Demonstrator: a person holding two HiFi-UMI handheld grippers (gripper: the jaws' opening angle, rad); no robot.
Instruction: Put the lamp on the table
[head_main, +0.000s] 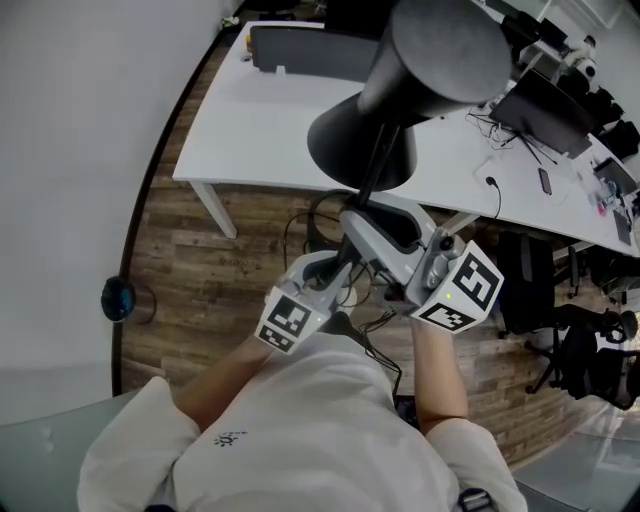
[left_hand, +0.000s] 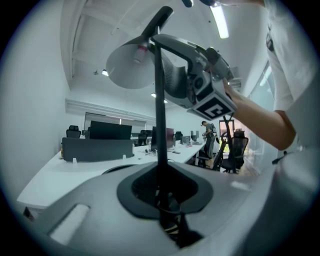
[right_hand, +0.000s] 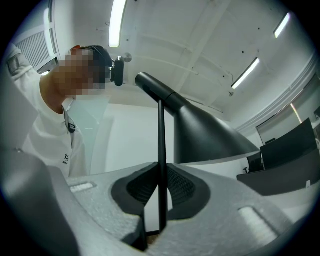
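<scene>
Left tongs (left_hand: 161, 197), right tongs (right_hand: 161, 200), both clamped

Bright ceiling tubes (right_hand: 117, 22) glare; edges warp, vignette darkly.

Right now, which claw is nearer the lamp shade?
Right. The right claw grips the stem below the shade. The left claw grips the same stem further down, with the right claw between it and the shade.
</scene>
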